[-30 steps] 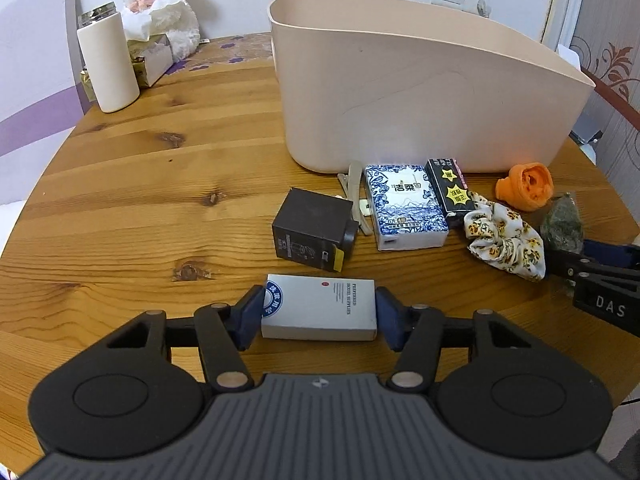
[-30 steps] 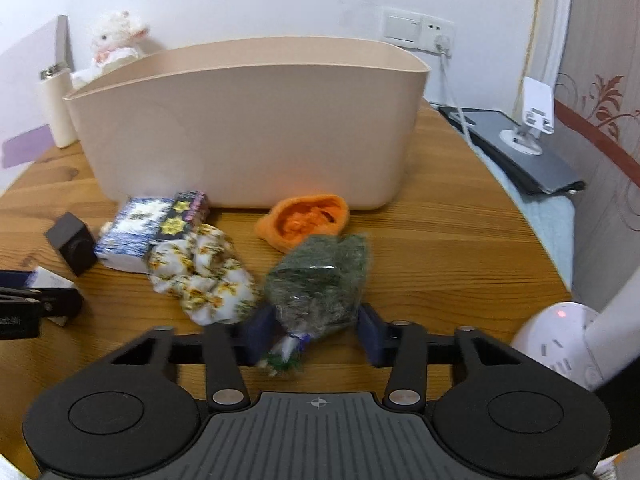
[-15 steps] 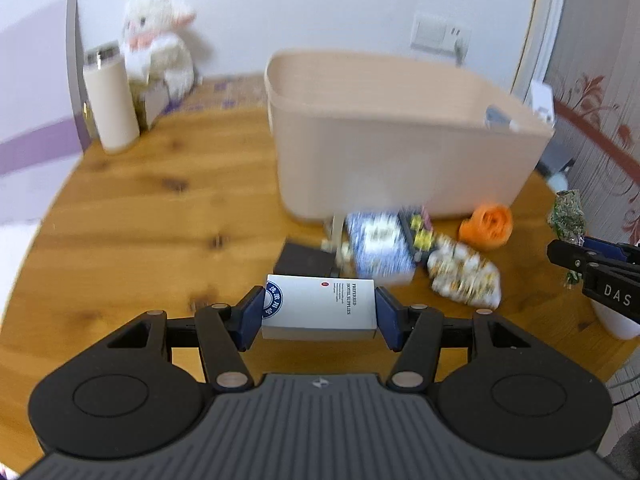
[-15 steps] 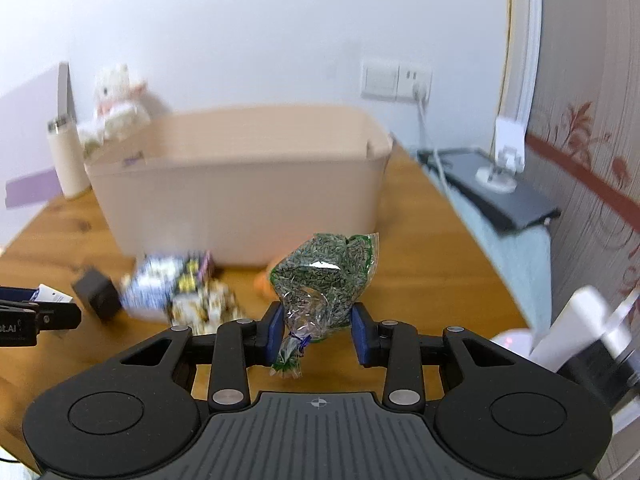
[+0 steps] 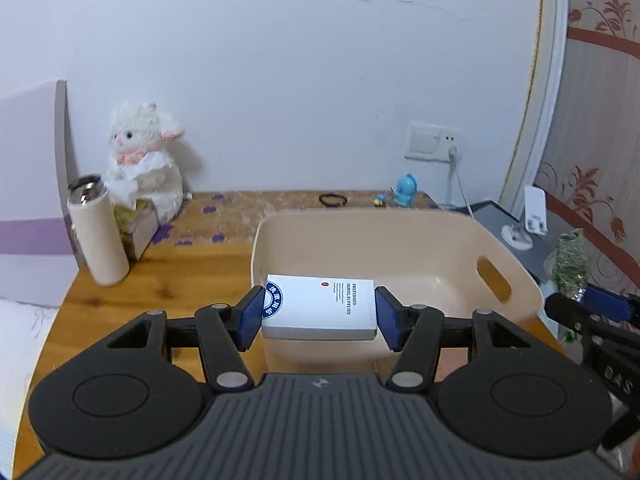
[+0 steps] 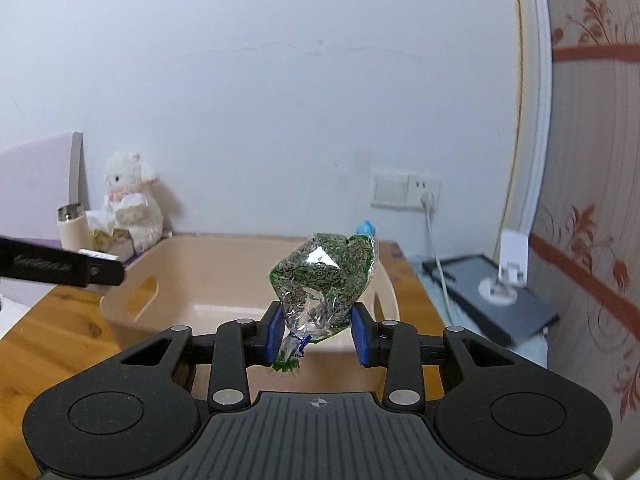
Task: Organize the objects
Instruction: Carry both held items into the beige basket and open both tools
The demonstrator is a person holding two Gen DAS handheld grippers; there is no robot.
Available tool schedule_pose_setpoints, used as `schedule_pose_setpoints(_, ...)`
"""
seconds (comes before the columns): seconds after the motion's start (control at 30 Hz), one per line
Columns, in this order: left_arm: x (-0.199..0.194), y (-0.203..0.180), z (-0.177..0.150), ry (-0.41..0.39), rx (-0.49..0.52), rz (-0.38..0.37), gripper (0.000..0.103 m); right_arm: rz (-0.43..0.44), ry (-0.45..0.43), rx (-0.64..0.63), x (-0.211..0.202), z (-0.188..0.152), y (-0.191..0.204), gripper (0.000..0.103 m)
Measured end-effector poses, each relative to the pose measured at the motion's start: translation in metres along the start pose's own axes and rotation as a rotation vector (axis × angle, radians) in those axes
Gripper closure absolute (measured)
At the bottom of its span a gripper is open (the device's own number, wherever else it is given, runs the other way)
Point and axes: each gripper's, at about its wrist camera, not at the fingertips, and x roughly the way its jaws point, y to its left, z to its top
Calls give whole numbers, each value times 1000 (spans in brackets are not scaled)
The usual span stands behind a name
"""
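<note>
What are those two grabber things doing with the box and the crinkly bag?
A person is tidying things into the beige bin. The left gripper is squeezing a white box and holding it over the bin. The right gripper is clamped on a clear bag of green bits, also lifted above the bin. Neither one has been dropped in yet, and the part of the bin floor you can see is bare.

Both wrist cams are riding behind their fingers, raised, looking fwd toward the wall. Left cam is facing down into the beige bin (image 5: 516, 276) from close; right cam is sharing bin (image 6: 132, 292), plush lamb (image 6: 130, 204), socket.
</note>
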Motion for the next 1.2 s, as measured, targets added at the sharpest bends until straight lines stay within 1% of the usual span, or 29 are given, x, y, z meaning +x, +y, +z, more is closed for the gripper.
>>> schedule_pose_setpoints(0.1, 18, -7, 16, 0, 25, 23, 43, 14, -14, -3, 14, 14, 1, 70)
schedule_pose_setpoints(0.2, 44, -13, 25, 31, 44, 32, 43, 30, 7, 1, 38, 23, 1, 70)
schedule_pose_setpoints(0.3, 72, -22, 22, 72, 77, 65, 43, 30, 47, -5, 66, 25, 4, 70)
schedule_pose_setpoints(0.4, 97, -32, 12, 118, 133, 102, 43, 45, 114, -2, 93, 19, 1, 70)
schedule_pose_setpoints(0.63, 141, -47, -10, 244, 199, 106, 43, 50, 239, -40, 130, -1, 8, 70)
schedule_pose_setpoints(0.67, 139, -46, -8, 224, 200, 109, 43, 49, 248, -46, 131, -3, 8, 70)
schedule_pose_setpoints(0.7, 138, -46, -7, 221, 199, 110, 43, 48, 259, -52, 133, -5, 9, 70)
schedule_pose_setpoints(0.77, 139, -45, -5, 237, 194, 91, 42, 46, 275, -57, 134, -6, 9, 69)
schedule_pose_setpoints(0.83, 138, -46, -5, 246, 196, 85, 41, 37, 283, -60, 134, -7, 9, 56)
schedule_pose_setpoints(0.87, 136, -46, -4, 249, 199, 85, 36, 33, 275, -62, 130, -6, 8, 54)
schedule_pose_setpoints(0.9, 132, -46, -4, 245, 198, 82, 32, 33, 263, -61, 126, -5, 8, 48)
schedule_pose_setpoints(0.93, 128, -45, -3, 233, 193, 80, 25, 33, 255, -58, 123, -4, 7, 42)
schedule_pose_setpoints(1.13, 91, -39, 4, 163, 188, 92, 11, 22, 219, -37, 94, 4, 3, 26)
schedule_pose_setpoints(1.2, 79, -33, 4, 144, 173, 92, 10, 23, 208, -31, 81, 4, 3, 23)
